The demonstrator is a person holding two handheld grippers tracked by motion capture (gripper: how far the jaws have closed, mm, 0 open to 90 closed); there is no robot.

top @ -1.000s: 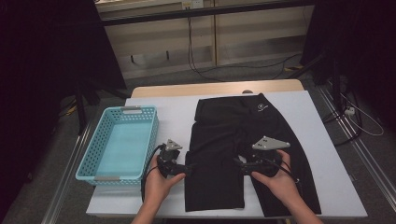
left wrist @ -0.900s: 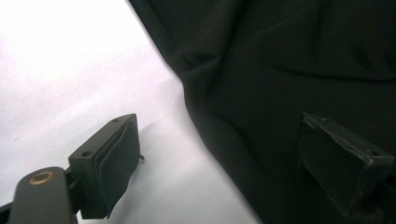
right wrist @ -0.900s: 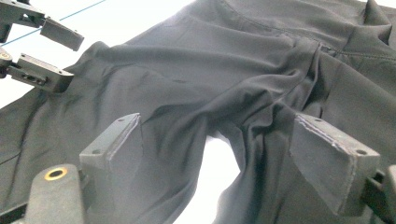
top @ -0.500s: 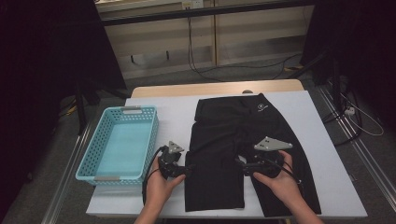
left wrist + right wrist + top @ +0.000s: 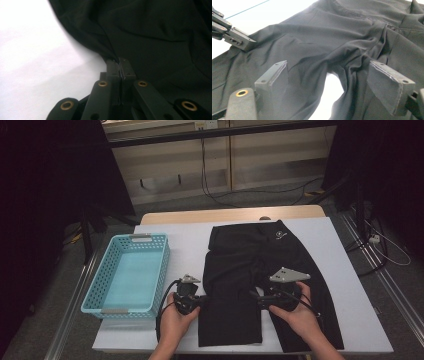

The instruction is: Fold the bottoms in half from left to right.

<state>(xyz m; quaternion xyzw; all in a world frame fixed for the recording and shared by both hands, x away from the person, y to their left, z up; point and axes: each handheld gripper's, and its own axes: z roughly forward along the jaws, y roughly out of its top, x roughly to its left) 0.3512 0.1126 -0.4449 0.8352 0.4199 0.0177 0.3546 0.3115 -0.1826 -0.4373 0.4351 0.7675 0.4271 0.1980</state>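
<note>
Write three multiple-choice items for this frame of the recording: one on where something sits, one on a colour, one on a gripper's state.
1. Where is the basket relative to the black trousers?
A. On top of them
B. To their left on the table
C. On the floor

2. What colour is the basket?
A. Light blue
B. Red
C. Yellow

3. How do the jaws of the left hand-held gripper stand?
A. Wide open above the basket
B. Closed on the trousers' edge
C. Closed on a cable

Answers:
1 B: in the high view the basket sits on the white table, left of the trousers.
2 A: its perforated walls are light blue.
3 B: in the left gripper view the jaws have just been closing and now pinch a fold of black fabric; the right hand-held gripper stays open over the crotch.
</note>
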